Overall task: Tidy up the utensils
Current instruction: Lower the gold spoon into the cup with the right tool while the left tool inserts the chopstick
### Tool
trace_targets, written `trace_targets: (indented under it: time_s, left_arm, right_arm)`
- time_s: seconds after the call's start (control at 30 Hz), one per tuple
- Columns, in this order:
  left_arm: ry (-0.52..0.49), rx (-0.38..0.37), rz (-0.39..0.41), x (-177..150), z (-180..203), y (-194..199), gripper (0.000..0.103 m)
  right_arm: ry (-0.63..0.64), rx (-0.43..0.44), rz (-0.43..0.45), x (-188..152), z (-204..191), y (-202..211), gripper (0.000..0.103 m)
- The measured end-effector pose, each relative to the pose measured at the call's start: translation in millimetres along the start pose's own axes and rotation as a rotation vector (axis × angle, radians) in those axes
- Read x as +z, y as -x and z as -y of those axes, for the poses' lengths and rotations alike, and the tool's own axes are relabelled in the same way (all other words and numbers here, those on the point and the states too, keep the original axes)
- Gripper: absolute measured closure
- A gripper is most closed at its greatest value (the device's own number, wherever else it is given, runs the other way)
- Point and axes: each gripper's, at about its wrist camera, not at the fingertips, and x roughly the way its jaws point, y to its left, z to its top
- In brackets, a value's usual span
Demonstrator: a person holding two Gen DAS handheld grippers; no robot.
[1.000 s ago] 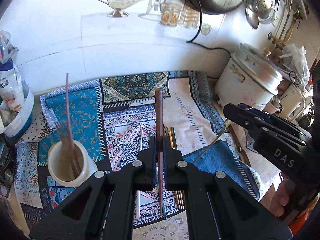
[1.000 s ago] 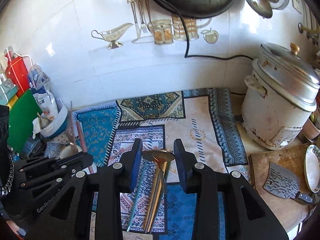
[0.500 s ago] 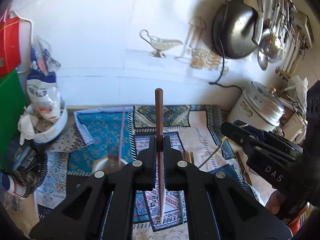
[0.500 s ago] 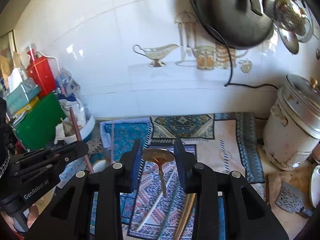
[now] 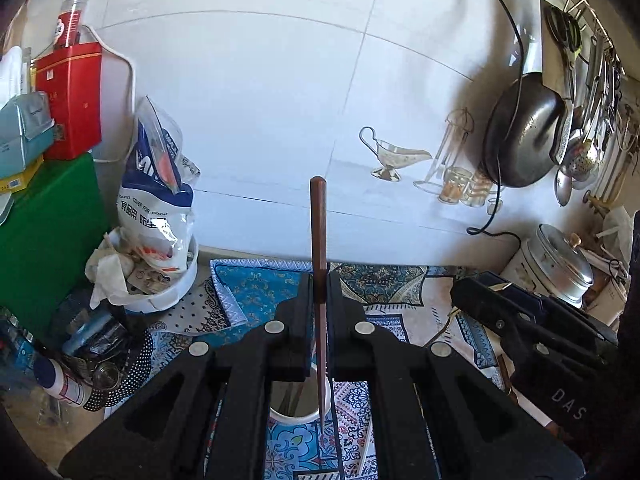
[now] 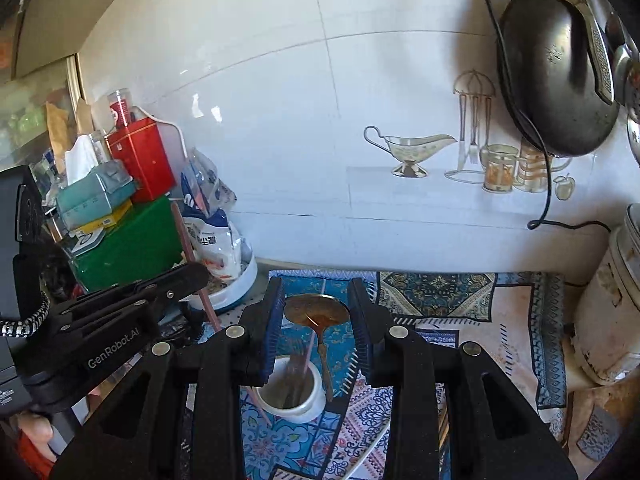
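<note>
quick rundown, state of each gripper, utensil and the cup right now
left gripper: shut on brown chopstick, held upright
right gripper: shut on brass spoon, bowl up
white cup: upright on patterned cloth, utensils already inside
rice cooker: lid on

A: What lies beyond the fingers?

B: A white tiled wall (image 5: 280,100), sunlit, with a printed gravy boat decal (image 6: 408,150) up and right of the fingertips. A dark wok (image 6: 556,72) hangs farther right, a black cord (image 5: 508,40) running across it.

A: And to the left of them?

B: A green box (image 6: 128,244) with a red tin (image 6: 140,160) on top, and a blue-and-white bag (image 5: 158,196) standing in a white tub.

A: Below?

B: A patterned blue cloth (image 6: 436,292) covers the counter. At far right stands a white cooker (image 6: 608,304) with a metal lid.
</note>
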Motion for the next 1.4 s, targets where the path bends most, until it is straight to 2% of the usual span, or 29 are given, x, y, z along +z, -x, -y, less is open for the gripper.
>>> trace_targets:
  time_s: [0.23,0.4,0.7,1.0,1.2,1.4]
  left_arm:
    - [0.011,0.051,0.03,11,-12,-8,0.099]
    - [0.007,0.096,0.019,6,-20,-24,0.099]
    - [0.055,0.12,-0.099,-24,-42,-70,0.099]
    - [0.009,0.131,-0.2,-43,-36,-94,0.099]
    - [0.005,0.125,-0.265,-51,-37,-105,0.099]
    - [-0.001,0.12,-0.287,-51,-35,-103,0.099]
  right_arm:
    - [0.001,0.057,-0.019,6,-10,-19,0.073]
    - [-0.009,0.085,-0.068,-2,-9,-39,0.073]
    - [-0.042,0.091,-0.215,-31,6,-80,0.073]
    - [-0.049,0.084,-0.348,-47,12,-107,0.073]
    - [-0.035,0.066,-0.386,-51,14,-116,0.073]
    - [-0.003,0.049,-0.393,-53,12,-117,0.073]
